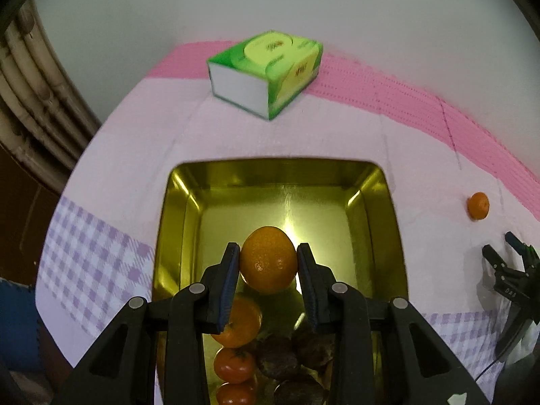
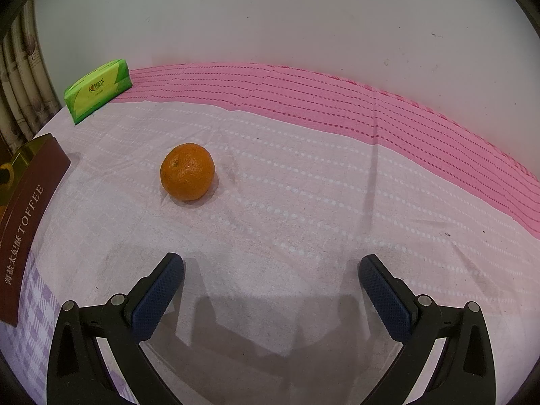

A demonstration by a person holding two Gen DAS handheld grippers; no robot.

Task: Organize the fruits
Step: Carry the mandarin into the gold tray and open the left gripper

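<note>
Holding an orange (image 1: 268,259) between both pads of the left gripper (image 1: 269,263), clamped at its widest part and hanging over the bare middle of the gold tin (image 1: 388,222); below it, at the near end, two more oranges, two red fruits and some dark, wrinkled ones, kind unclear. Resting apart and empty, the right gripper (image 2: 271,271), above the pale tablecloth (image 2: 303,202), with the last loose orange (image 2: 187,176) ahead of it and to its left, near the brown TOFFEE side of the tin (image 2: 33,202) but not touching.

Judging the risks: round, smooth peel in a two-point pinch, so likely to roll out if tilted or jolted; letting go from too high, likely to bounce on bare metal and knock into the fruit already packed; squeezing harder, likely to bruise or split it; setting it too near a sloped wall, likely to roll back down onto the others. For the loose one, a closing pad arriving off-centre likely to push it away across the cloth, perhaps against the tin. Green tissue pack (image 2: 98,89) well clear at the back; no hazard there.
</note>
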